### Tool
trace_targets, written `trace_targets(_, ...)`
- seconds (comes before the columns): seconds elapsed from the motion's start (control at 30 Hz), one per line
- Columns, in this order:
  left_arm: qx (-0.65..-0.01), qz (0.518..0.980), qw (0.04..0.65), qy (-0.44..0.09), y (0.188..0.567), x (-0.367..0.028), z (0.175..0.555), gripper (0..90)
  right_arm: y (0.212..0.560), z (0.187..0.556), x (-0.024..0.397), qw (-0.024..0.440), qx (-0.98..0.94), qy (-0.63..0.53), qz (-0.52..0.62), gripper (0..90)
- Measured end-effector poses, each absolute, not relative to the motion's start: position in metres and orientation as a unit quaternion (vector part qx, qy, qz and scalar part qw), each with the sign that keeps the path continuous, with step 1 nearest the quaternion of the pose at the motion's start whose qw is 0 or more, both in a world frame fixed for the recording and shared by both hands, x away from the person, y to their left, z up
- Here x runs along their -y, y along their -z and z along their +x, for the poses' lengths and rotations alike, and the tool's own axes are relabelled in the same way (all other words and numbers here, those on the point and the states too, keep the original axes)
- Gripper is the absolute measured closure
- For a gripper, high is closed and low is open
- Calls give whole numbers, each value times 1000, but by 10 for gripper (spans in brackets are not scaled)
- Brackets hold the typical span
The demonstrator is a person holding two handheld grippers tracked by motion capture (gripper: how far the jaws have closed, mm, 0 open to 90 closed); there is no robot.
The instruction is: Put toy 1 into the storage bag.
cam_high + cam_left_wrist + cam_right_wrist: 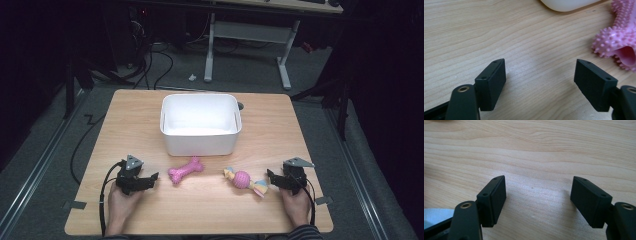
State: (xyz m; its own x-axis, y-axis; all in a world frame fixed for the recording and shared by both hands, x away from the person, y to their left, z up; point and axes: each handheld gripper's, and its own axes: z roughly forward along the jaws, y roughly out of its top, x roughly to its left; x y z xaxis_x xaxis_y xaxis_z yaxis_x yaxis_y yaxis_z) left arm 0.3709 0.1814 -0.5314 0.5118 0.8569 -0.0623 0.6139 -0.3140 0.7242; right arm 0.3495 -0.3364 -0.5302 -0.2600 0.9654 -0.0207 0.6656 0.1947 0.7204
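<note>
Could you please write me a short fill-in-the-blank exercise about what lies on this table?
1. The spiky bone toy on the table is ____ in colour.
2. The white bin contains ____.
3. The left gripper has its jaws ____, with bare wood between them.
4. The ball toy lies nearest the ____ gripper.

Missing words: pink; nothing; open; right

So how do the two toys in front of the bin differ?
The pink bone toy is a single colour with a spiky surface; the ball toy is mixed: a pink ball between pale yellow and blue ends. The bone lies nearer the left gripper, the ball toy nearer the right gripper. Both lie loose on the table, outside the white bin.
</note>
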Motion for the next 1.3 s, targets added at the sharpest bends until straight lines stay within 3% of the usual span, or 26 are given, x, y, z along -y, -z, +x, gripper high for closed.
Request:
trace_targets(0.63,-432,792,400,-159,496,-176,352,269,530,350,336,245,-733,-305,556,289)
trace_targets(1.3,-381,828,385,-144,468,-134,369,271,530,349,336,242,-737,-307,551,288)
